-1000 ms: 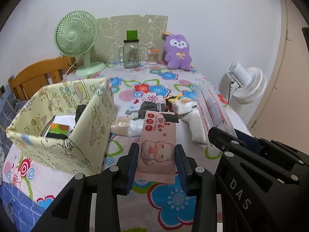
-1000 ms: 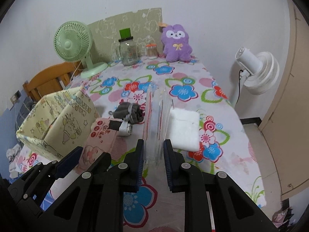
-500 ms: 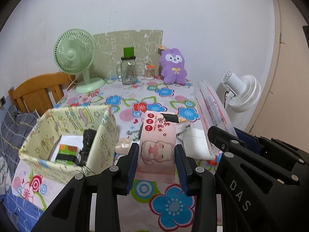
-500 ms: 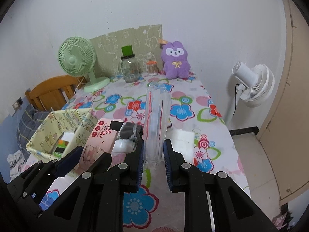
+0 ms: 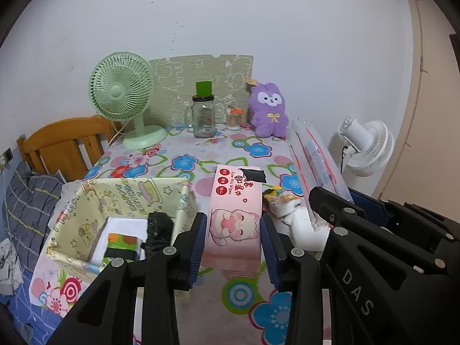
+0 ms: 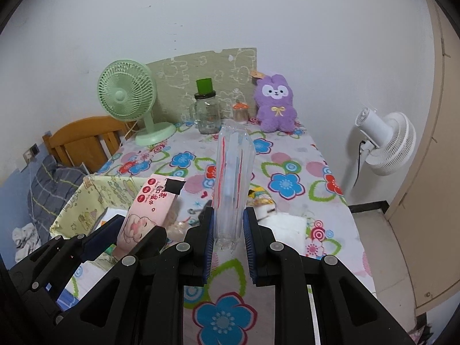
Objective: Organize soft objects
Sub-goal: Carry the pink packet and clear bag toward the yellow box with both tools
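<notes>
While clamped in left tool [image 5: 233, 231], wipes pack [image 5: 235, 211]

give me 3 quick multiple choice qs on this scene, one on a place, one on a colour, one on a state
1. Where does the plush sit?
A. in the box
B. at the table's far end
C. on the chair

2. What colour is the desk fan?
A. green
B. white
C. purple

3. What does the left hand-held gripper hold?
A. nothing
B. a jar
C. the wipes pack

Answers:
1 B, it stands by the wall beside the jar.
2 A, cage and base are pale green.
3 C, both fingers press the pack's sides.
</notes>
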The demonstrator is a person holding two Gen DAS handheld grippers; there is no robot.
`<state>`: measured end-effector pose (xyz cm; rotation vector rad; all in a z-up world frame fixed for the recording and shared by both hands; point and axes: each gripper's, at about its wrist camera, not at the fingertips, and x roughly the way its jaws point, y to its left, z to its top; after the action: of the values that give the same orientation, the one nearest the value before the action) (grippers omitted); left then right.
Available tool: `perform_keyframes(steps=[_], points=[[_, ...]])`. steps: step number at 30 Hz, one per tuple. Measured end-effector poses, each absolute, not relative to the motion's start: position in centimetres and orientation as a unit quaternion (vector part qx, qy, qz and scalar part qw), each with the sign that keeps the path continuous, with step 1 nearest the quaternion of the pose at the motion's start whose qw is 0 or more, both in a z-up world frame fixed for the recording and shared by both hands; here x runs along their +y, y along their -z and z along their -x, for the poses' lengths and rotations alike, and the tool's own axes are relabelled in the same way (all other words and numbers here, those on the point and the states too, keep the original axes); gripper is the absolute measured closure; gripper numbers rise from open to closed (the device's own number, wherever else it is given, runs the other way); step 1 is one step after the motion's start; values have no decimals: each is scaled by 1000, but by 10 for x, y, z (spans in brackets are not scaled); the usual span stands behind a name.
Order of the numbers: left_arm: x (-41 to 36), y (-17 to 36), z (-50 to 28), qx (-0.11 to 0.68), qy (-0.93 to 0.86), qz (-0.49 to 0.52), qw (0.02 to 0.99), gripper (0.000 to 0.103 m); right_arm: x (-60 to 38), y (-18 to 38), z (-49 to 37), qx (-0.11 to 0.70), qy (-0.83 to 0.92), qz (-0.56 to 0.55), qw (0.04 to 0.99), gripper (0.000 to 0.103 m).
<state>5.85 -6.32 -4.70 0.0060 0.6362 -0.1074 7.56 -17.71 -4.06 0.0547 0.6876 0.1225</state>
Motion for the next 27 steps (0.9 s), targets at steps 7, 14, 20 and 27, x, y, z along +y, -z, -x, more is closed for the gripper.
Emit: perform_keyframes(steps=[7, 14, 20, 27], points=[[-42, 47, -67, 314, 39, 1, 949, 65, -153, 39, -87, 338, -74, -22, 938, 80], [-20, 48, -74, 316, 24, 1, 949, 65, -129, 41, -97, 338, -91, -18, 936, 80], [-4, 51, -80, 319, 12, 3, 948, 65, -111, 44, -104, 342, -105, -11, 934, 80], [17, 57, -86, 325, -5, 5, 946, 65, -90, 48, -111, 346, -124, -2, 930, 80]])
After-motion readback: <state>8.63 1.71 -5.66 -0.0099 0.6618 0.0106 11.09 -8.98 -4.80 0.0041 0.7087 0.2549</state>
